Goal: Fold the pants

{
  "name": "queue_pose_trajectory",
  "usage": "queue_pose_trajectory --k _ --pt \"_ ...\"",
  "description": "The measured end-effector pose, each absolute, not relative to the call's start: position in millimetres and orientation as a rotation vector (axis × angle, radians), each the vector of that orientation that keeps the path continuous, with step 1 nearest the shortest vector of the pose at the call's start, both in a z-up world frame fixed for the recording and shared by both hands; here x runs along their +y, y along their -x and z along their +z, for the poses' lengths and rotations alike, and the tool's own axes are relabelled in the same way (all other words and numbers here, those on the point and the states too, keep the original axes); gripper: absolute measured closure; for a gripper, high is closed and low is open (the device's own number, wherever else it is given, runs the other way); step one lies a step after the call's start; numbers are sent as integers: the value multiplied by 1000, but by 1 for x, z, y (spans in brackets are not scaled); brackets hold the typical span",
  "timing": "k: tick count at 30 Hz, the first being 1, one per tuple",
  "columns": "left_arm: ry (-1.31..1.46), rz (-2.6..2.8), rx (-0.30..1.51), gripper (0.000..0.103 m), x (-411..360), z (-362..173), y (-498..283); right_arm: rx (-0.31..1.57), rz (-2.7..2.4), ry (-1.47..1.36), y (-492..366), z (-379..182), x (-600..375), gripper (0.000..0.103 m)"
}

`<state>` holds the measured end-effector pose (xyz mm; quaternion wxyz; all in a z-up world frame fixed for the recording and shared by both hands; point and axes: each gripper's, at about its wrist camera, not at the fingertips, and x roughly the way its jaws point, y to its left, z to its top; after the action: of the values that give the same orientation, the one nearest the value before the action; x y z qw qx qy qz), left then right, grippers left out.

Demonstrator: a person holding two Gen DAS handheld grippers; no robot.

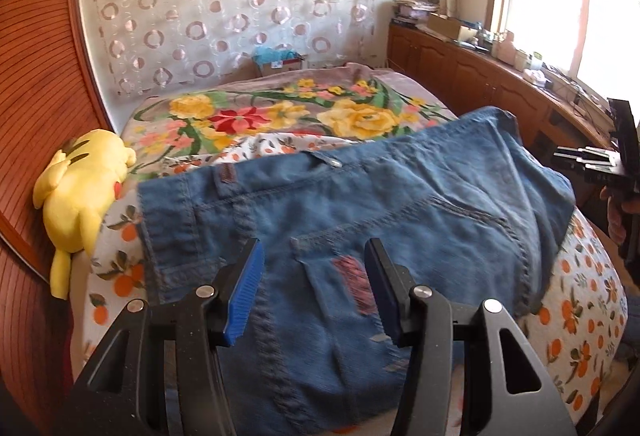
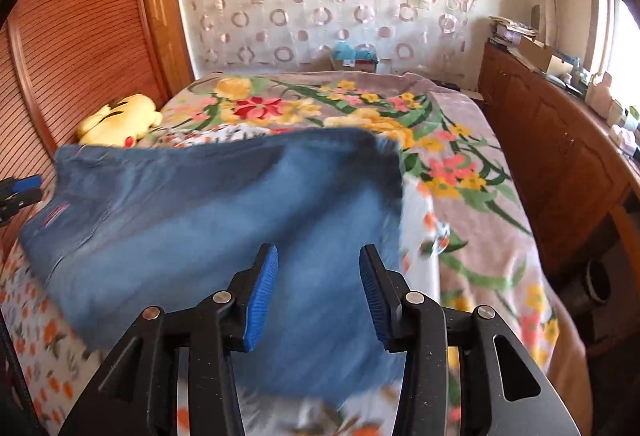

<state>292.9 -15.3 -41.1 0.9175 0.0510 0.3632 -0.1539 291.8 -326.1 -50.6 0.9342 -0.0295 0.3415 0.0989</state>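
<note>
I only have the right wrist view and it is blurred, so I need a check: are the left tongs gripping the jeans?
Observer: No. The left tongs are open over the jeans, with nothing pinched.
Operator: Which side of the jeans faces up there?
Observer: The back. A waistband label shows near the far edge.
Operator: Any other landmark close to the tongs?
Observer: A back pocket lies just left of them.
</note>
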Motion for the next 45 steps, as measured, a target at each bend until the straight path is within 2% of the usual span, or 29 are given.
queue_pose_trajectory --k 8,18,45 --pt "-110 -405 751 50 -49 -45 -258 729 248 25 -236 -63 -320 59" --pt "-148 -426 766 50 -70 -53 -229 730 308 34 -212 -62 -302 59" --pt "-95 -365 798 50 -28 -71 -215 809 484 20 -217 -81 -258 59"
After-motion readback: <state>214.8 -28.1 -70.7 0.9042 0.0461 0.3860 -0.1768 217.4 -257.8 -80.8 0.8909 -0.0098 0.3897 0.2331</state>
